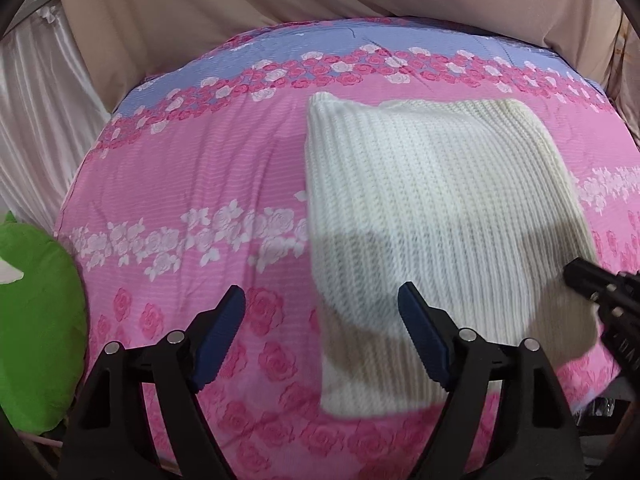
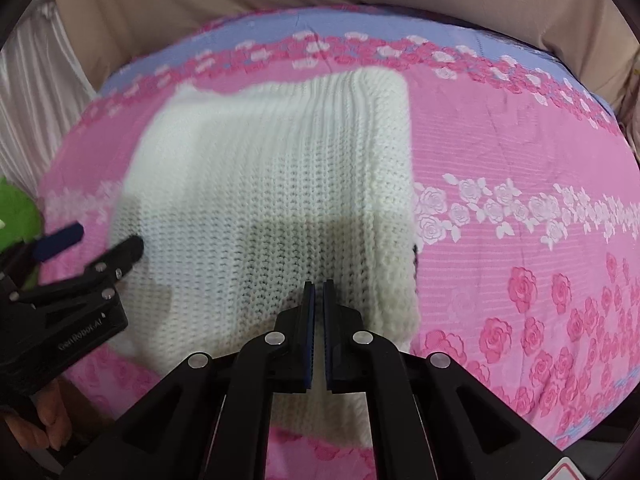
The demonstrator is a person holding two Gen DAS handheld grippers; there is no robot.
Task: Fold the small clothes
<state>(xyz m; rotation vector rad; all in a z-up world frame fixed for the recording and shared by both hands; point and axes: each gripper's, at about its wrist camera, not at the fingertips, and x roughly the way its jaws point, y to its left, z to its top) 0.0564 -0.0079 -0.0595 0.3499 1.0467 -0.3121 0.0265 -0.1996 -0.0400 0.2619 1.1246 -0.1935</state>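
**Op:** Closest to my right lens, the right gripper has its blue pads pinched together over the near edge of the cream knitted garment. I judge a fold of knit is caught between them, though I cannot see the yarn inside the pinch.

**Obs:** And your left?

**Op:** The left gripper stands wide with nothing between its fingers, poised over the garment's near left edge. The knit lies already doubled on the pink rose-print bedspread, with a green plush toy off to the left.

**Obs:** How will it handle?

**Op:** Soft, light and stretchy, I expect; chunky ribbing should grip well but sag and pull long if lifted by one point. I would take both near corners, biting through all the layers at the edge
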